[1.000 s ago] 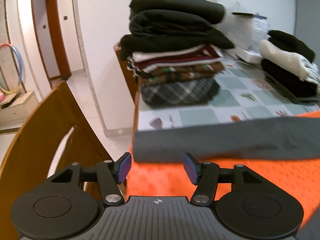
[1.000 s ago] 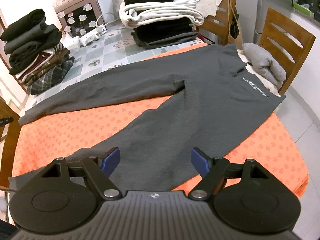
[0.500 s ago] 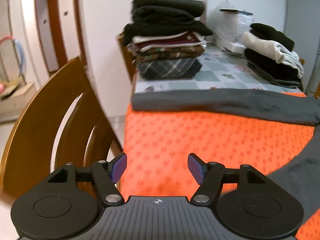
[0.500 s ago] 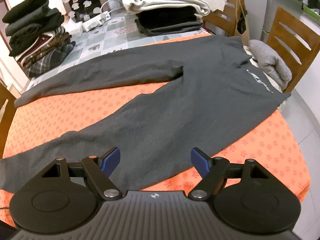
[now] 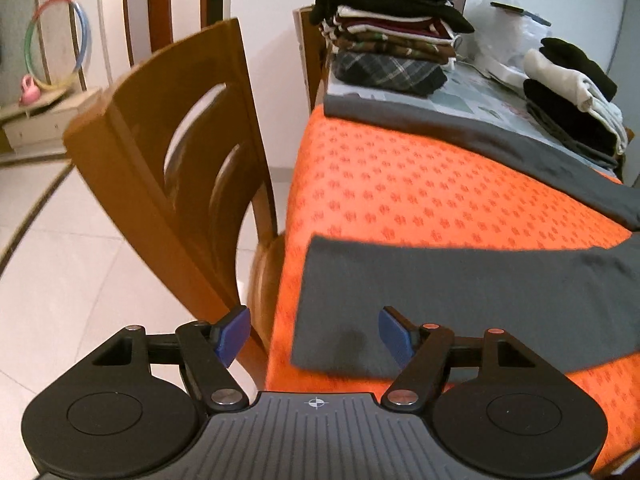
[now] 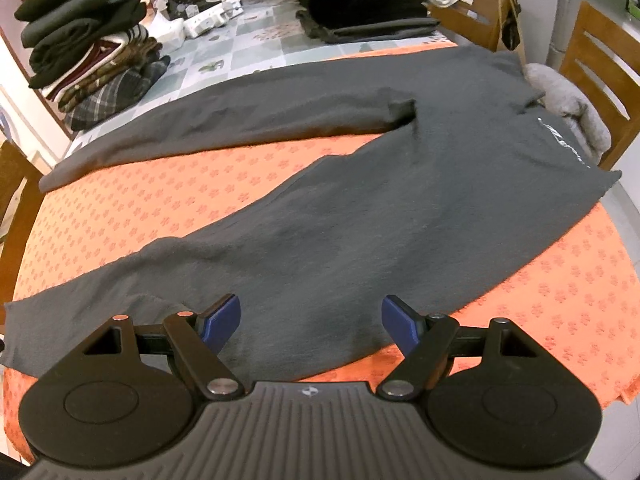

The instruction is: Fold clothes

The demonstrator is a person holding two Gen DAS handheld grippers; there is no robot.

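Grey trousers [image 6: 360,184]: left gripper [image 5: 314,334] newly arrived above near cuff, jaws opening, empty; right gripper [image 6: 310,326] wide, empty. Grasp pending.

I count one pair of grey trousers [image 6: 360,184] on one orange cloth [image 6: 132,216], two stacks of folded clothes [image 6: 92,52] [image 6: 368,4], three wooden chairs [image 5: 176,168] [image 6: 600,80] [image 6: 486,8], one hula hoop [image 5: 56,44].

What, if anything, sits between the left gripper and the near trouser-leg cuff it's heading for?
Nothing visible. The left gripper, jaws opening and empty, hangs just above the cuff of the grey trousers, which lies flat on the orange cloth. The wooden chair stands off to the side, beyond the table edge.
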